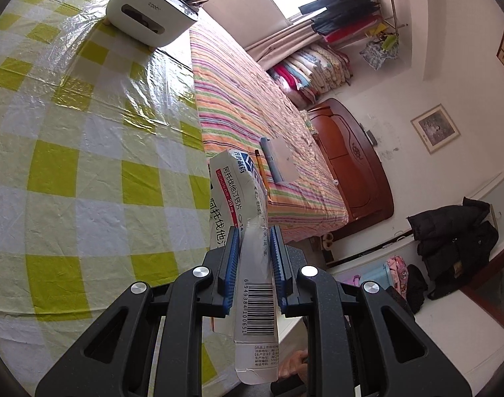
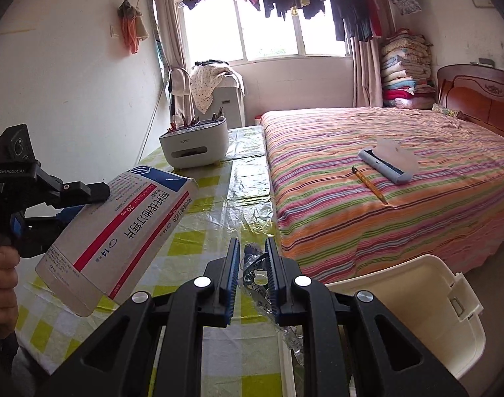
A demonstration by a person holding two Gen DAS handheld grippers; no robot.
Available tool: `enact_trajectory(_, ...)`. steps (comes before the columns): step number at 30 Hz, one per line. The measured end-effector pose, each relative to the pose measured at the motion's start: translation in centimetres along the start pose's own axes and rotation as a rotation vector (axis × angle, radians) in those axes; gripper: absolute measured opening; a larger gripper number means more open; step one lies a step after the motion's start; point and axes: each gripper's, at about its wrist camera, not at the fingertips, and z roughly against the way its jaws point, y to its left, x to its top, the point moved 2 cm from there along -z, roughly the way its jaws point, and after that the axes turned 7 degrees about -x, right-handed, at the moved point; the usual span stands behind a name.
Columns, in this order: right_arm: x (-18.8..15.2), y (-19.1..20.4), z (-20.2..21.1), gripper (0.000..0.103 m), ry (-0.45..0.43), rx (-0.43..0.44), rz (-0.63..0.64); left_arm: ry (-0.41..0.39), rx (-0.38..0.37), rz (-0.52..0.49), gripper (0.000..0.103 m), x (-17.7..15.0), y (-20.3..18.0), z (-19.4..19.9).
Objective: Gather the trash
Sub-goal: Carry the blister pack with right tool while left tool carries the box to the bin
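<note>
The room was a bedroom, with a table under a yellow-and-white checked plastic cover [image 2: 219, 205] pushed against a bed with a striped sheet [image 2: 401, 215], laundry hanging at the window.

Between the fingers of my left gripper [image 1: 254, 231] I held a flattened medicine carton [image 1: 238, 192], clenched near one end; its long axis ran straight out ahead of the fingers, and the barcode flap trailed back toward my hand. In the right wrist view the same carton [image 2: 119, 231] stood up and to the left of my right fingers, tilted, its far end higher.

My right gripper [image 2: 251, 251] was clamped on a crumpled piece of clear plastic wrapper [image 2: 255, 271], which bunched between the pads and hung down below them.

The relation that mattered, I judged, was the cream plastic bin [image 2: 417, 314]: it lay just below and to the right of my right fingers, its open mouth toward me. The right hand was nearer to it; the left would have to cross over. Both grippers pointed a little downward.

Farther out, a white pen holder [image 2: 194, 144] stood on the table ahead of the fingers, and a lint roller [image 2: 384, 165] and a pencil [image 2: 369, 185] lay on the bed, well apart from either hand.
</note>
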Motion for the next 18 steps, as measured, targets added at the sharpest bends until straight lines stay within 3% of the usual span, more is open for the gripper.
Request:
enact_trajectory(11, 0.0, -6.7, 3.1, 0.016, -0.109, -0.145, -0.203, 0.087, -0.026, -0.043, 0.019, -3.0, -2.9, -3.8)
enact_trajectory(18, -0.4, -9.6, 3.2, 0.016, -0.094, -0.172, -0.301, 0.117, -0.039, -0.045, 0.019, -3.8, -4.3, -5.4)
